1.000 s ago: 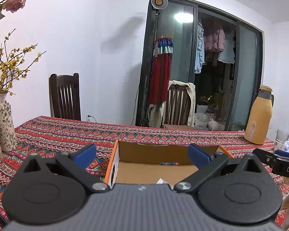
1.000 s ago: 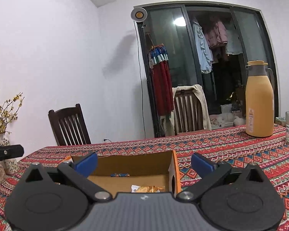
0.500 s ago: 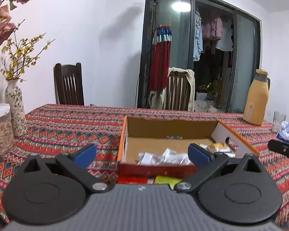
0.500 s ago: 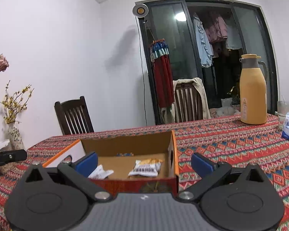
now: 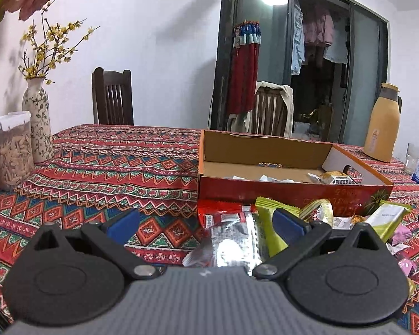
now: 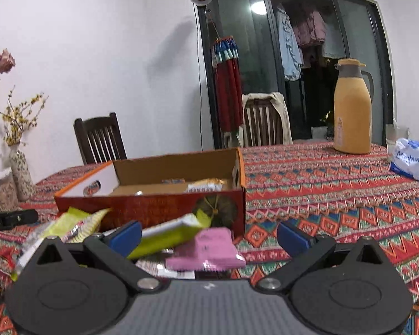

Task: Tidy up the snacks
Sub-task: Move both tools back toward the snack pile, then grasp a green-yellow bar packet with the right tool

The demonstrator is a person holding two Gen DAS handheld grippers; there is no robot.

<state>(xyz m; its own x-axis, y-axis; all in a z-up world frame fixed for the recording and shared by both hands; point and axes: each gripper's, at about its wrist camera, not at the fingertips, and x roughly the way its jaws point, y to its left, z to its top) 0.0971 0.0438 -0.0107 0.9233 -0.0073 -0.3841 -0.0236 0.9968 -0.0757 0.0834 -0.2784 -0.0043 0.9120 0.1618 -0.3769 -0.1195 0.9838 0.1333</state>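
An open red and orange cardboard box (image 5: 290,189) (image 6: 153,203) stands on the patterned tablecloth and holds a few wrapped snacks (image 5: 336,178). A pile of loose snack packets lies in front of it: a silver and red packet (image 5: 231,240), a green packet (image 5: 271,217), a pale green packet (image 6: 167,234) and a pink packet (image 6: 209,251). My left gripper (image 5: 206,223) is open, low over the silver packet. My right gripper (image 6: 209,234) is open, low over the pink and green packets. Neither holds anything.
A yellow thermos (image 6: 352,106) and a glass (image 5: 413,157) stand at the far right, with a white tissue pack (image 6: 412,159). A vase with flowers (image 5: 37,122) and a jar (image 5: 7,153) stand at the left. Chairs (image 5: 113,96) are behind the table.
Both grippers have pulled back from the box and dropped lower. The box now sits farther ahead and the loose packets in front of it have come into view. Both stay open.
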